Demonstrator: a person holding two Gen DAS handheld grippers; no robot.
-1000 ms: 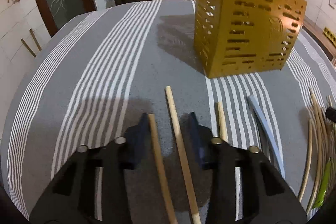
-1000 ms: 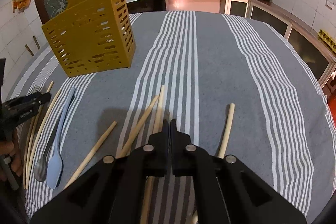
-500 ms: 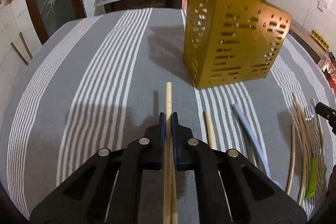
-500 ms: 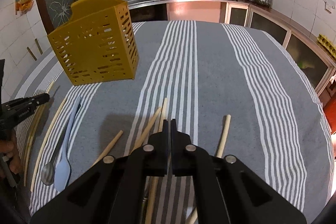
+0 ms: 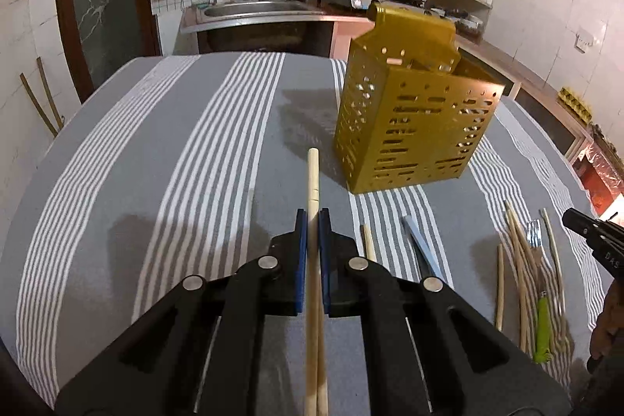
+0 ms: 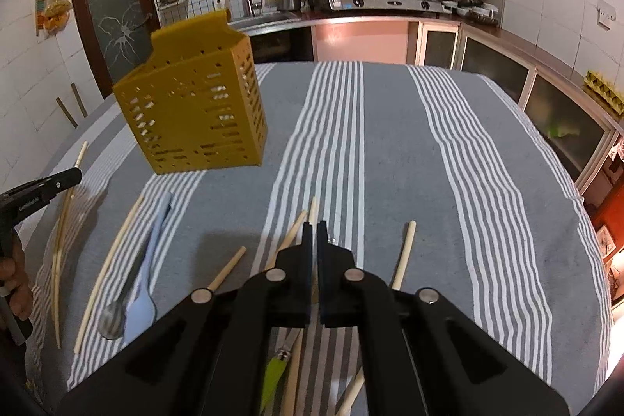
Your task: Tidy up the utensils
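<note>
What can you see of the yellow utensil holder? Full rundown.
The yellow utensil holder is a mustard, plastic-looking box, its walls perforated with slots and round holes. A taller back panel rises above the open top, ending in a rolled upper edge. It stands upright on the striped tablecloth, beyond the loose utensils. Its interior is barely visible, so contents cannot be judged. Neither gripper touches it; the right wrist view shows the same.

A utensil holder (image 5: pixel 413 127) stands on the tablecloth (image 5: pixel 175 158), loose chopsticks (image 6: pixel 403 254) and a spoon (image 6: pixel 117 310) lying before it.
</note>
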